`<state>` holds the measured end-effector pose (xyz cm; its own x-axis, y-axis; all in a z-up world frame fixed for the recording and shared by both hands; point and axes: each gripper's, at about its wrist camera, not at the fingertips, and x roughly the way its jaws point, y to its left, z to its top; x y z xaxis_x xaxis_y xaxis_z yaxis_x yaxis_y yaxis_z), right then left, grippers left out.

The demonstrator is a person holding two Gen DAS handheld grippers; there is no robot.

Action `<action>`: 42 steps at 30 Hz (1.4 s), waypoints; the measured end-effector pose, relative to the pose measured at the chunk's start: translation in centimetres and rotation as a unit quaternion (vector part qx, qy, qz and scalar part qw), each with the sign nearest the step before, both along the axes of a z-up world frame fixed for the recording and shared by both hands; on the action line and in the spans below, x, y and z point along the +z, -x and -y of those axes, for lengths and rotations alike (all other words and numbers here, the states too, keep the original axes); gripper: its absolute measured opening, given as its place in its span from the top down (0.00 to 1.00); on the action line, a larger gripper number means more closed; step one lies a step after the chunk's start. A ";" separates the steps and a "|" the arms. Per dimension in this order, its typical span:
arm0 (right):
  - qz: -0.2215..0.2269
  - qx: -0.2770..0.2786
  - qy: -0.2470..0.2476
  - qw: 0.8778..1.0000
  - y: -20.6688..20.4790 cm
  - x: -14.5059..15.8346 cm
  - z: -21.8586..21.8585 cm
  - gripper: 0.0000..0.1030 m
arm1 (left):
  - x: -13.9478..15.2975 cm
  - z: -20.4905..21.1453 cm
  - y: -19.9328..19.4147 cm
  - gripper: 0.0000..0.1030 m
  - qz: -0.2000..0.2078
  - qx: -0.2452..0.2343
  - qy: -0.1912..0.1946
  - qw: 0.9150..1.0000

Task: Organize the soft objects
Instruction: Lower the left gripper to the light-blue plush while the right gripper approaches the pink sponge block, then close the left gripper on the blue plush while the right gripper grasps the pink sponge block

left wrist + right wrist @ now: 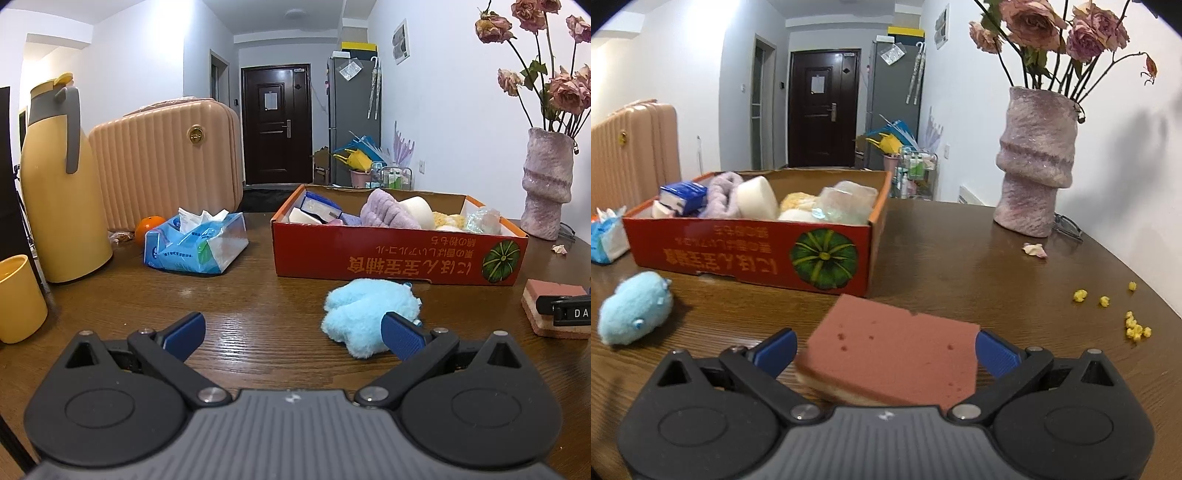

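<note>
A light blue plush toy [364, 314] lies on the wooden table [258, 295] in front of a red cardboard box [399, 258]. The box holds several soft items, among them a lilac towel [384, 212] and a white sponge [419, 210]. My left gripper [293, 334] is open just above the table, and its right fingertip [400, 334] is beside the plush. My right gripper [885, 350] is open around a pink sponge [897, 350], with its right fingertip [995, 352] at the sponge's edge. The plush [633, 308] also shows at the left of the right wrist view, as does the box [750, 254].
A yellow jug [55, 184], yellow cup [18, 299], pink suitcase [166, 166], orange [147, 227] and blue tissue pack [195, 243] stand at the left. A pink vase of dried roses [1034, 166] stands at the right, near yellow crumbs [1134, 325] and the table edge.
</note>
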<state>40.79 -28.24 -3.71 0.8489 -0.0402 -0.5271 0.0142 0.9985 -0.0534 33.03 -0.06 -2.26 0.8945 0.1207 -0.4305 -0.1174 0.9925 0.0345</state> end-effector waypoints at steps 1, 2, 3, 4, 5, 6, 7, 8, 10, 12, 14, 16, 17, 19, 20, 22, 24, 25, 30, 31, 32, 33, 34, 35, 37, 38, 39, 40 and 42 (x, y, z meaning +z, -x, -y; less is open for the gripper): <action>-0.006 0.001 -0.001 1.000 -0.3 -0.1 0.2 0.00 | 0.0 0.0 0.0 0.00 0.000 0.000 0.000 1.000; -0.010 0.002 0.000 1.000 -0.4 -0.3 0.2 0.00 | 0.0 0.0 0.0 0.00 -0.001 0.000 0.000 1.000; -0.012 0.003 0.004 1.000 -0.5 -0.3 0.3 0.00 | 0.0 0.0 0.0 0.00 -0.001 0.000 0.000 1.000; -0.012 0.004 0.006 1.000 -0.6 -0.4 0.3 0.00 | 0.0 0.1 -0.1 0.00 -0.001 0.000 0.000 1.000; -0.013 0.005 0.007 1.000 -0.6 -0.5 0.3 0.00 | 0.0 0.1 -0.1 0.00 -0.001 0.000 0.000 1.000; -0.014 0.006 0.008 1.000 -0.7 -0.5 0.3 0.00 | 0.0 0.1 -0.1 0.00 -0.001 0.000 0.000 1.000; -0.015 0.008 0.010 1.000 -0.7 -0.6 0.4 0.00 | 0.0 0.1 -0.1 0.00 -0.002 0.000 0.000 1.000; -0.016 0.010 0.013 1.000 -0.8 -0.7 0.4 0.00 | -0.1 0.1 -0.1 0.00 -0.002 0.000 -0.001 1.000; -0.017 0.016 0.021 1.000 -0.9 -0.8 0.3 0.00 | -0.1 0.1 -0.1 0.00 -0.003 0.001 -0.002 1.000; -0.018 0.022 0.027 0.999 -0.9 -0.8 0.3 0.01 | -0.2 0.1 -0.1 0.00 -0.004 0.001 -0.003 1.000; -0.016 0.027 0.026 0.999 -0.8 -0.7 0.4 0.04 | -0.2 0.1 -0.1 0.00 -0.005 0.002 -0.004 1.000; -0.015 0.029 0.021 0.999 -0.7 -0.6 0.5 0.06 | -0.2 0.1 -0.1 0.00 -0.006 0.002 -0.004 1.000; -0.014 0.030 0.020 0.999 -0.6 -0.6 0.5 0.07 | -0.2 0.1 -0.2 0.00 -0.006 0.002 -0.004 1.000; -0.010 0.033 0.015 0.999 -0.4 -0.5 0.6 0.08 | -0.2 0.1 -0.2 0.00 -0.006 0.002 -0.003 1.000; -0.007 0.034 0.011 0.999 -0.2 -0.4 0.7 0.09 | -0.2 0.1 -0.3 0.00 -0.007 0.001 -0.002 1.000; 0.006 0.037 0.009 0.999 0.2 -0.1 0.7 0.30 | -0.3 0.2 -0.6 0.00 -0.010 0.000 0.001 1.000; 0.018 0.037 0.008 0.999 0.6 0.2 0.6 0.37 | -0.3 0.2 -0.9 0.00 -0.014 -0.002 0.006 1.000; 0.019 0.039 0.007 0.999 0.7 0.2 0.6 0.40 | -0.4 0.3 -1.1 0.00 -0.017 -0.003 0.009 1.000; 0.038 0.053 0.006 0.998 1.3 0.7 0.3 0.59 | -0.4 0.7 -1.9 0.00 -0.024 -0.010 0.021 0.999; 0.043 0.057 0.006 0.997 1.4 0.8 0.2 0.63 | -0.4 0.8 -2.0 0.00 -0.024 -0.013 0.022 0.999; 0.047 0.060 0.006 0.997 1.6 0.8 0.2 0.65 | -0.4 0.9 -2.1 0.00 -0.025 -0.014 0.023 0.999; 0.051 0.063 0.006 0.997 1.7 0.9 0.1 0.68 | -0.4 1.0 -2.2 0.00 -0.025 -0.017 0.023 0.999; 0.056 0.066 0.006 0.996 1.9 1.1 0.1 0.70 | -0.4 1.2 -2.4 0.00 -0.026 -0.018 0.023 0.999; 0.061 0.068 0.006 0.996 2.0 1.2 0.0 0.72 | -0.5 1.3 -2.6 0.00 -0.027 -0.020 0.023 0.999; 0.072 0.072 0.005 0.995 2.2 1.4 0.0 0.76 | -0.6 1.6 -2.9 0.00 -0.030 -0.024 0.024 0.999; 0.076 0.073 0.005 0.994 2.3 1.5 0.0 0.77 | -0.6 1.7 -3.1 0.00 -0.032 -0.026 0.025 0.999; 0.082 0.075 0.004 0.994 2.5 1.6 -0.1 0.79 | -0.6 1.8 -3.3 0.00 -0.034 -0.029 0.026 0.999; 0.086 0.075 0.004 0.993 2.6 1.7 -0.1 0.79 | -0.7 1.9 -3.5 0.00 -0.037 -0.033 0.028 0.998; 0.095 0.075 0.001 0.993 2.8 1.9 0.0 0.80 | -0.8 2.2 -3.9 0.00 -0.042 -0.042 0.032 0.998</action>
